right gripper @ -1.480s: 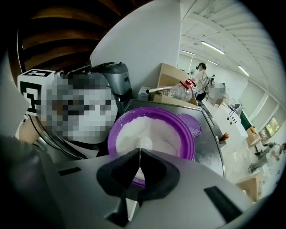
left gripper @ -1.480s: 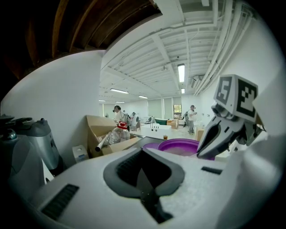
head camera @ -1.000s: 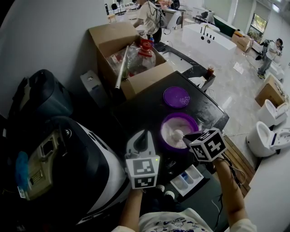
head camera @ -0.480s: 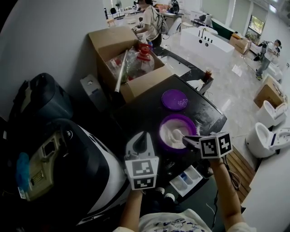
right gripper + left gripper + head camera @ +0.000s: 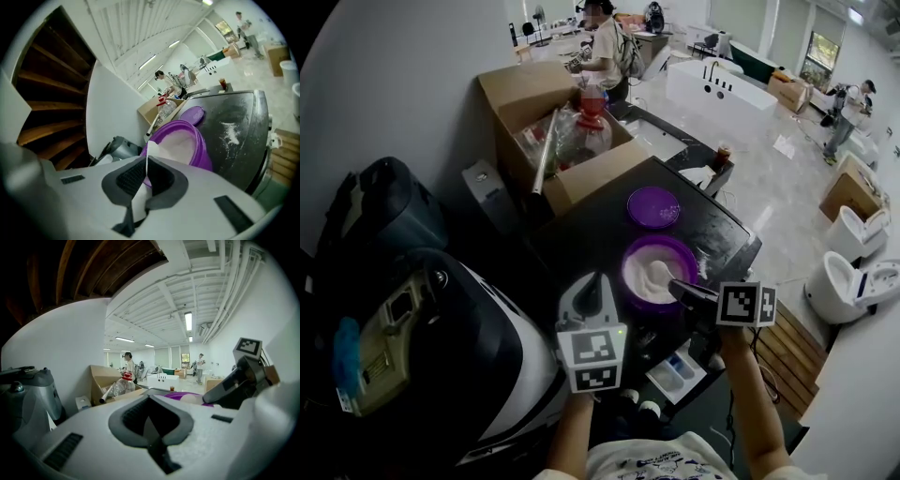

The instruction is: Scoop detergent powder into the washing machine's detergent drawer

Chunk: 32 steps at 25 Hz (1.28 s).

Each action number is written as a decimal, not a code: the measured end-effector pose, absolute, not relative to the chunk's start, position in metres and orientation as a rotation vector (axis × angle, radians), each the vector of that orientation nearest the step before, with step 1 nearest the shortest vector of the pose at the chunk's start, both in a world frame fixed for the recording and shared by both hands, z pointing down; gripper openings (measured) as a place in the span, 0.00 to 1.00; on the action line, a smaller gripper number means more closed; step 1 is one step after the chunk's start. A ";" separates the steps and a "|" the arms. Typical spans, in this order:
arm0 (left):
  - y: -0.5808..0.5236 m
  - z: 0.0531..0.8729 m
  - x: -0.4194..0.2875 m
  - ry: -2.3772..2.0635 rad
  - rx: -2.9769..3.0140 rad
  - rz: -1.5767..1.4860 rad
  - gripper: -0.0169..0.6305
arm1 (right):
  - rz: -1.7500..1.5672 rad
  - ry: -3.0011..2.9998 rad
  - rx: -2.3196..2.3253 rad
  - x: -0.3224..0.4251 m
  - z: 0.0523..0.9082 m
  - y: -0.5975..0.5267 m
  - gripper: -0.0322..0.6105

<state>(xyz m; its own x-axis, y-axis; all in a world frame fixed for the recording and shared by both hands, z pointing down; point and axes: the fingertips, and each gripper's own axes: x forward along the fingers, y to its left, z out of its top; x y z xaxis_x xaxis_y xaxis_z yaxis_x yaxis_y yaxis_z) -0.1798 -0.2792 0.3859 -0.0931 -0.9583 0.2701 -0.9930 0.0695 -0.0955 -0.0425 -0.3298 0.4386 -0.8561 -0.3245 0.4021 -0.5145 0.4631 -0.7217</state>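
A purple bowl point(image 5: 658, 270) of white detergent powder stands on the dark washing machine top point(image 5: 591, 234); its purple lid point(image 5: 653, 206) lies just behind it. My right gripper point(image 5: 682, 291) is at the bowl's near right rim, shut on the thin white handle of a scoop point(image 5: 153, 149) that reaches over the bowl point(image 5: 187, 143); the scoop's cup is hidden. My left gripper point(image 5: 592, 291) hovers left of the bowl, shut and empty point(image 5: 149, 408). The pulled-out detergent drawer point(image 5: 680, 370), with white and blue compartments, sits below both grippers.
Spilled powder point(image 5: 229, 133) dusts the machine top right of the bowl. An open cardboard box point(image 5: 553, 122) with a bottle and a metal tube stands behind. A black-and-white appliance point(image 5: 441, 347) fills the left. Toilets point(image 5: 853, 277) stand on the floor at right.
My right gripper has drawn back from over the powder to the bowl's near right rim, and the scoop's white cup no longer shows. The left gripper has stayed put.
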 end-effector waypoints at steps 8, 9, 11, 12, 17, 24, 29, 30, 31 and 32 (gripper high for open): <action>-0.275 0.381 -0.176 -2.203 2.023 0.383 0.03 | 1.799 -2.585 0.763 -0.043 0.415 -0.321 0.08; -0.275 0.380 -0.175 -2.203 2.023 0.382 0.03 | 1.847 -2.596 0.771 -0.041 0.415 -0.322 0.08; -0.274 0.379 -0.174 -2.207 2.021 0.380 0.03 | 1.954 -2.609 0.766 -0.039 0.414 -0.321 0.08; -0.274 0.378 -0.174 -2.210 2.020 0.379 0.03 | 2.003 -2.614 0.755 -0.038 0.414 -0.320 0.08; -0.271 0.375 -0.169 -2.220 2.023 0.377 0.03 | 2.121 -2.626 0.710 -0.034 0.416 -0.312 0.08; -0.267 0.374 -0.160 -2.232 2.011 0.383 0.03 | 2.102 -2.672 0.709 -0.025 0.412 -0.307 0.08; -0.262 0.372 -0.150 -2.252 1.996 0.383 0.03 | 2.105 -2.685 0.682 -0.017 0.407 -0.299 0.08; -0.261 0.372 -0.147 -2.256 1.992 0.382 0.03 | 2.100 -2.688 0.680 -0.014 0.406 -0.298 0.08; -0.259 0.372 -0.145 -2.259 1.989 0.382 0.03 | 2.096 -2.692 0.677 -0.011 0.405 -0.297 0.08; -0.258 0.372 -0.142 -2.262 1.987 0.381 0.03 | 2.095 -2.696 0.672 -0.008 0.404 -0.295 0.08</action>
<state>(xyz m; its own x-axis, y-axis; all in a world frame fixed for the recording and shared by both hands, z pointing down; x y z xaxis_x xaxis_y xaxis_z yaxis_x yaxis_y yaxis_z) -0.1418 -0.2577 0.3725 -0.1394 -0.9598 0.2437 -0.9867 0.1137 -0.1165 -0.0078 -0.2951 0.4044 -0.8707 -0.4908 -0.0312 -0.0910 0.2231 -0.9705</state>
